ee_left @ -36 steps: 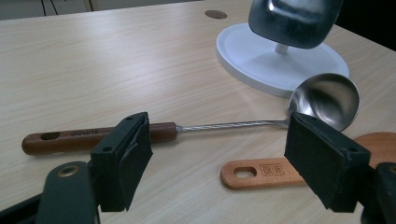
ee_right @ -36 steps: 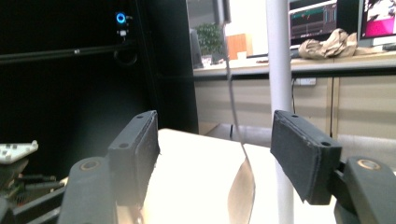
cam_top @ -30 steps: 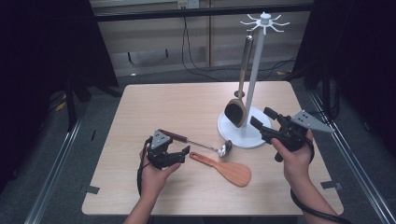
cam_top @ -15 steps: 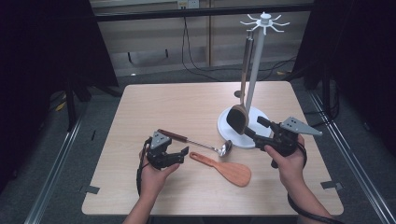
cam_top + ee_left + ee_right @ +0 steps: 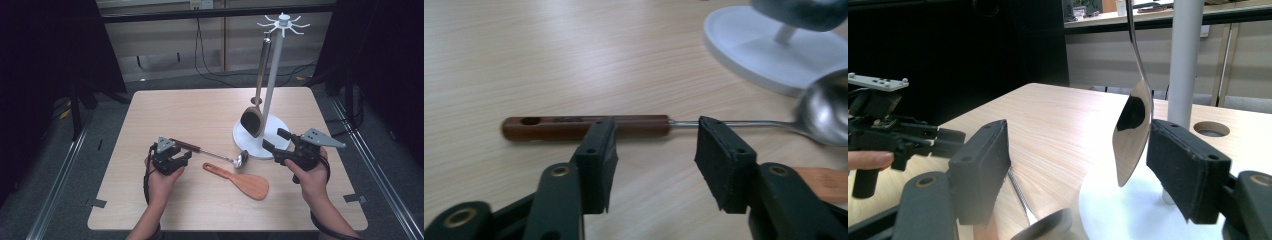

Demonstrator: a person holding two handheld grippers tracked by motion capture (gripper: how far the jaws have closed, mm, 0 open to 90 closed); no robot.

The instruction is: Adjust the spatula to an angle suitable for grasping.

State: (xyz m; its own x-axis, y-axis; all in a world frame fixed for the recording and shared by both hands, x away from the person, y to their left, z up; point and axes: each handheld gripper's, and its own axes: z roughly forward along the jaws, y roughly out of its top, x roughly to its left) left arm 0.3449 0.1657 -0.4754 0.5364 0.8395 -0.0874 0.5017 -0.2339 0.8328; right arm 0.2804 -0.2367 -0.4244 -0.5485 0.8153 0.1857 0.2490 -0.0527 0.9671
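Ladle (image 5: 210,151) lies flat on the wooden table (image 5: 200,110), front centre: brown wooden handle w/ a hang hole at its end, thin metal shaft, steel bowl (image 5: 826,112) just beside the white rack base (image 5: 260,137). There's a dark stamped mark on the handle in the left gripper view, too blurred to read. No other writing legible anywhere.

Left gripper (image 5: 172,159) sits at the ladle's handle end, jaws wide apart, nothing between them. In the left gripper view they frame the handle-to-shaft joint from the near side, not touching it.

Wooden rice paddle (image 5: 240,180) lies just in front of the ladle, handle toward the left gripper, blade toward the person.

White utensil rack (image 5: 272,75): round base, upright pole, hook ring on top. A big metal spoon (image 5: 255,107) hangs from it, bowl low over the base.

Right gripper (image 5: 280,150) is held at the base's near-right edge, jaws wide, empty. In the right gripper view the hanging spoon's bowl (image 5: 1133,132) shows between the jaws but farther off, closer to the right one; the left gripper (image 5: 893,135) shows beyond.
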